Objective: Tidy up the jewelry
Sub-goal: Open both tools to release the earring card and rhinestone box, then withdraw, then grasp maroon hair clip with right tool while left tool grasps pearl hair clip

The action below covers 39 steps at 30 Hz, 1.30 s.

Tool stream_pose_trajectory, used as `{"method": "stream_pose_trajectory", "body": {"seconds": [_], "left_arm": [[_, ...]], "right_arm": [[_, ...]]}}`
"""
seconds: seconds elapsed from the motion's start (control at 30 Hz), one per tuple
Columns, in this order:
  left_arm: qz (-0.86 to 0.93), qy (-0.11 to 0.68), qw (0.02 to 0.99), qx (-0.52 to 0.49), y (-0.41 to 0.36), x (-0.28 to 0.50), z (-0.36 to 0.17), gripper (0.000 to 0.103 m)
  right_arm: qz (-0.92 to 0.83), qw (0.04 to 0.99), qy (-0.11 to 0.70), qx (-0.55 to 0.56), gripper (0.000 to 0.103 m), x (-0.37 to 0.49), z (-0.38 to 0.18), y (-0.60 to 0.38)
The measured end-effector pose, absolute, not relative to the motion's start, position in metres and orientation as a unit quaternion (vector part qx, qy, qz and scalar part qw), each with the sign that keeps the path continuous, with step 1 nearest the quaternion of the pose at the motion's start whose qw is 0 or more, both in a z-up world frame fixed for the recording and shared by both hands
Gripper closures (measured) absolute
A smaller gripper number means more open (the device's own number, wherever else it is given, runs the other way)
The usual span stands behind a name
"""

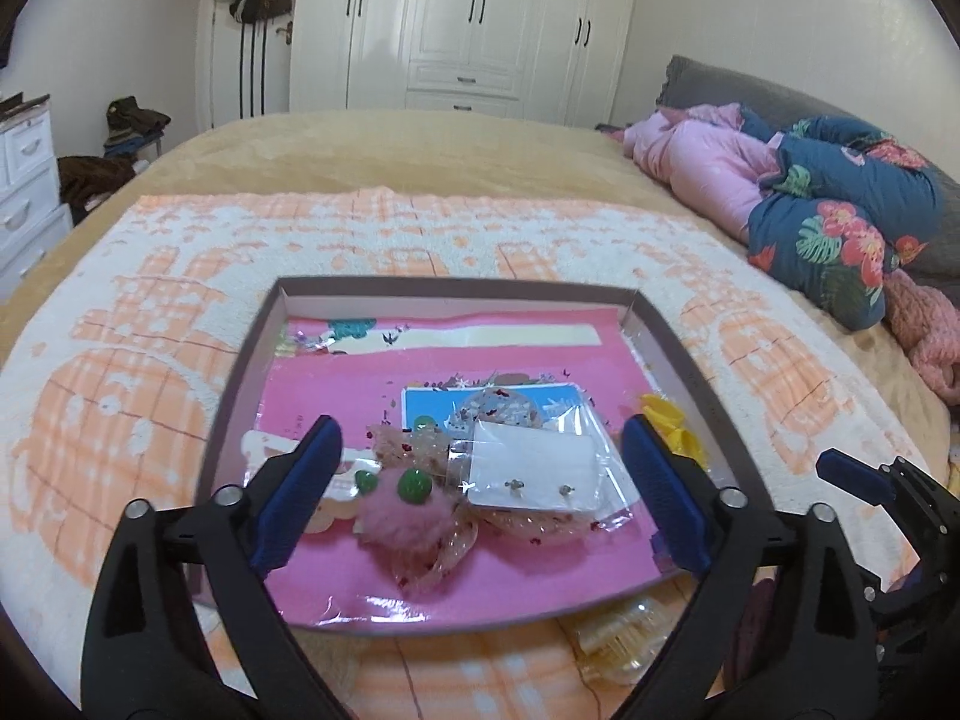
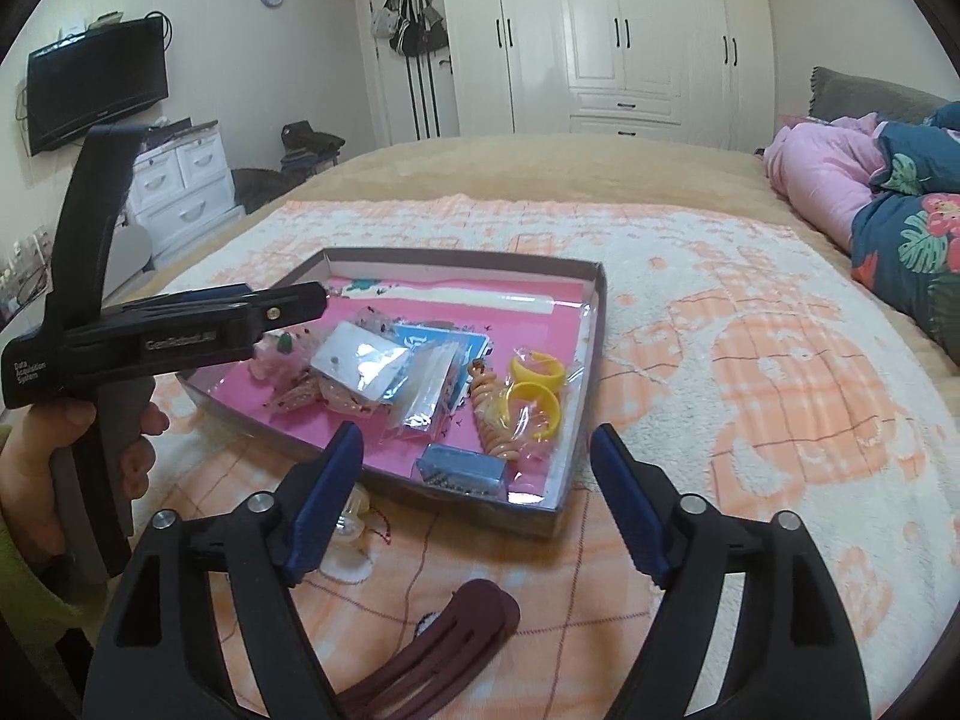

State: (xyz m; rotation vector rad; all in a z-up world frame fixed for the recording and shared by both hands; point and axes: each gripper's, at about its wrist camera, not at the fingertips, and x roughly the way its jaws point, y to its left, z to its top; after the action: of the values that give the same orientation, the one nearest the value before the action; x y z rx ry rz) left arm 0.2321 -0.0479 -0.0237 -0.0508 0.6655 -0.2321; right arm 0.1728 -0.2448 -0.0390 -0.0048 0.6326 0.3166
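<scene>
Setting: a bed (image 1: 372, 138) is covered by an orange-and-white patterned towel (image 2: 750, 324); a white wardrobe (image 1: 468, 18) is seen at the far wall.
Tray: a shallow cardboard box (image 1: 690, 360) lined in pink is laid on the towel, near centre.
Jewelry in box: a pink fluffy piece with green beads (image 1: 399, 507), a white earring card in clear plastic (image 1: 534, 468), yellow rings in a bag (image 2: 537, 384), a beige spiral hair tie (image 2: 492, 414) and a small blue case (image 2: 462, 465) are gathered inside.
Outside box: a dark maroon hair clip (image 2: 438, 654) is left on the towel at the near edge; a clear yellowish clip (image 1: 624, 630) lies just beside the box's near wall.
Left gripper (image 1: 480, 480): jaws are spread wide over the box; nothing is gripped.
Right gripper (image 2: 480, 498): jaws are parted broadly above the box's near right corner; nothing is held.
Hand (image 2: 120, 450): the left tool's handle is grasped, seen at the left.
</scene>
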Motion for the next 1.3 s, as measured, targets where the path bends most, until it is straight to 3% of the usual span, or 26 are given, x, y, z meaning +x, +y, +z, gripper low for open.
{"method": "stream_pose_trajectory", "body": {"seconds": [0.63, 1.3], "left_arm": [[-0.101, 0.266, 0.958, -0.032, -0.031, 0.158, 0.006, 0.011], [-0.1, 0.331, 0.938, -0.007, -0.025, 0.139, -0.047, 0.012]], "right_arm": [[0.15, 0.94, 0.308, -0.007, 0.019, 0.129, -0.039, -0.25], [0.146, 0.912, 0.382, -0.042, 0.019, 0.119, -0.102, -0.211]]}}
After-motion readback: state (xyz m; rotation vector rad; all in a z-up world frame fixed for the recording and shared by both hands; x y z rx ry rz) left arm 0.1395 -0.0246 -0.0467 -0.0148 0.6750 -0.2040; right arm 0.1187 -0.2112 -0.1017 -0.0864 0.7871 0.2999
